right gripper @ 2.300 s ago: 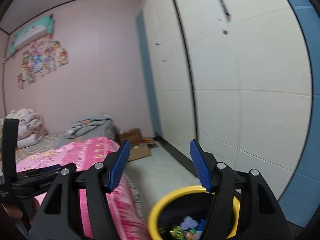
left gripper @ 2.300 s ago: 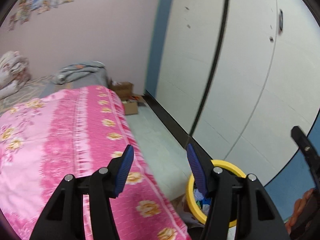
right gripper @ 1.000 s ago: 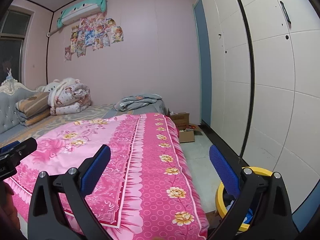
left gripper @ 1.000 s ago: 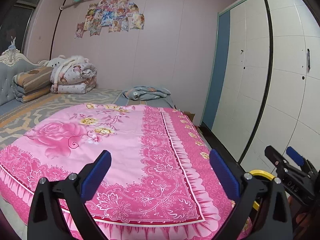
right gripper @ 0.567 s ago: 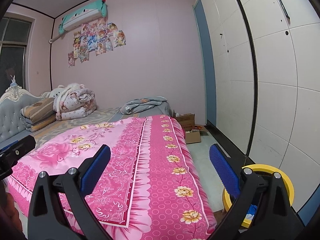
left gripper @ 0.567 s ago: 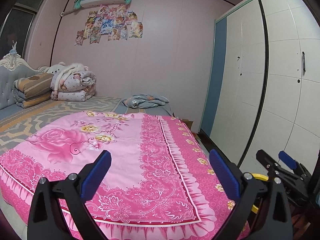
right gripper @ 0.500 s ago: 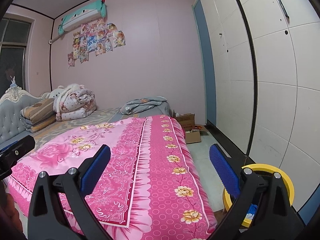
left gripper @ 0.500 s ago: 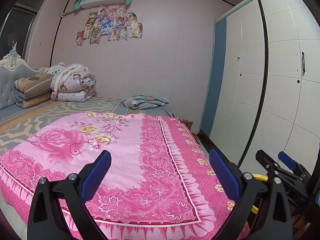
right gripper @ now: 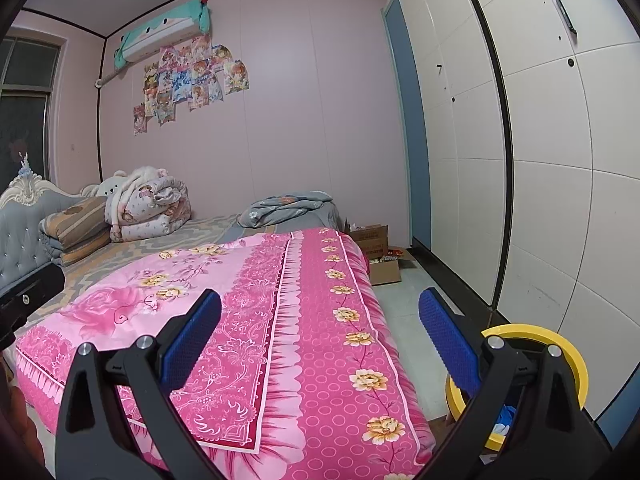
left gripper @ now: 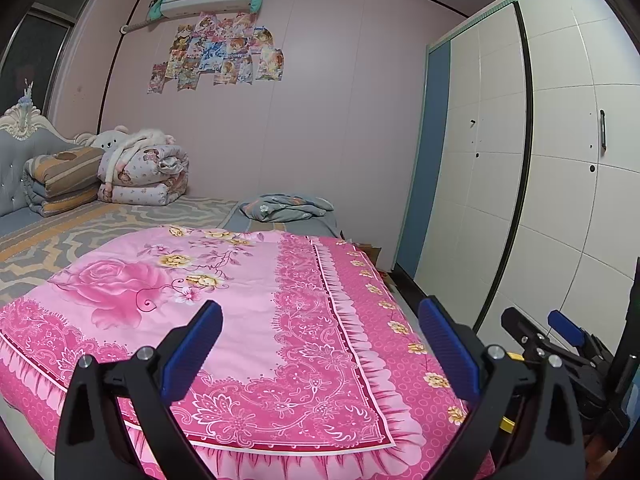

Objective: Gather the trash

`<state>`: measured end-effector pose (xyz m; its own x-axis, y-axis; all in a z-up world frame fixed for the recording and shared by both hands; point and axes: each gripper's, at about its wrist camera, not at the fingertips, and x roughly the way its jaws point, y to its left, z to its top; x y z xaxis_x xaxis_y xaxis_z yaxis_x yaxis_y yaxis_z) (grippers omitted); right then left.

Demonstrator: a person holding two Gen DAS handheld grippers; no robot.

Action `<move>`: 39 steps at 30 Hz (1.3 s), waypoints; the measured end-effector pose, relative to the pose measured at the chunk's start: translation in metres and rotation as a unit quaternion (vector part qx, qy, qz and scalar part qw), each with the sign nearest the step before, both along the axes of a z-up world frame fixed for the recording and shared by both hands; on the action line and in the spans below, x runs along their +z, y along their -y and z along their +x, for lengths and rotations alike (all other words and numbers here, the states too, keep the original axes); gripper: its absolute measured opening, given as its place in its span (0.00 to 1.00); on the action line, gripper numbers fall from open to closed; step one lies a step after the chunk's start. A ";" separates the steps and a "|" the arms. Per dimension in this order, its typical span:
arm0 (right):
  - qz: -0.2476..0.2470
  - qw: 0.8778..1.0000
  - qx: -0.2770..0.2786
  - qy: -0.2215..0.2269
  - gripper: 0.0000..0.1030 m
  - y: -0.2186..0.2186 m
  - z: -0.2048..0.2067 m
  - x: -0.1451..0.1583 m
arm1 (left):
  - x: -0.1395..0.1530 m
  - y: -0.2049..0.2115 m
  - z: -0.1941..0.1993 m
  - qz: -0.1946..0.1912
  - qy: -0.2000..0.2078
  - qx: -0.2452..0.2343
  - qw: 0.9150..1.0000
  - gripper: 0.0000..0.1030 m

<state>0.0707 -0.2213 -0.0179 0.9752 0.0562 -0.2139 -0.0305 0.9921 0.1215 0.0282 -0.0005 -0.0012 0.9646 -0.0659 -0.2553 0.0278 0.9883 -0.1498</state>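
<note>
Trash bin (right gripper: 568,350) stands on the floor between bed (right gripper: 304,320) and wardrobe (right gripper: 560,184); your left claw (left gripper: 320,344) and right claw (right gripper: 320,332) both gape empty over the pink quilt.

No legible text — wall posters (left gripper: 218,54), cardboard box (right gripper: 370,236) print unreadable.
</note>
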 end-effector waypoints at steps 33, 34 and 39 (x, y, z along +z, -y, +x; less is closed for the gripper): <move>0.004 1.000 -0.002 -0.014 0.92 -0.002 0.004 -0.007 | -0.002 -0.001 0.002 -0.006 -0.006 -0.002 1.000 0.92; 0.003 1.000 -0.002 -0.014 0.92 -0.002 0.004 -0.007 | -0.002 -0.001 0.002 -0.006 -0.006 -0.002 1.000 0.92; 0.003 1.000 -0.002 -0.014 0.92 -0.002 0.005 -0.007 | -0.003 -0.002 0.002 -0.007 -0.006 -0.003 1.000 0.92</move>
<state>0.0752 -0.2189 -0.0245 0.9691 0.0533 -0.2409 -0.0225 0.9914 0.1288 0.0306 0.0015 -0.0043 0.9609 -0.0757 -0.2663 0.0323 0.9859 -0.1639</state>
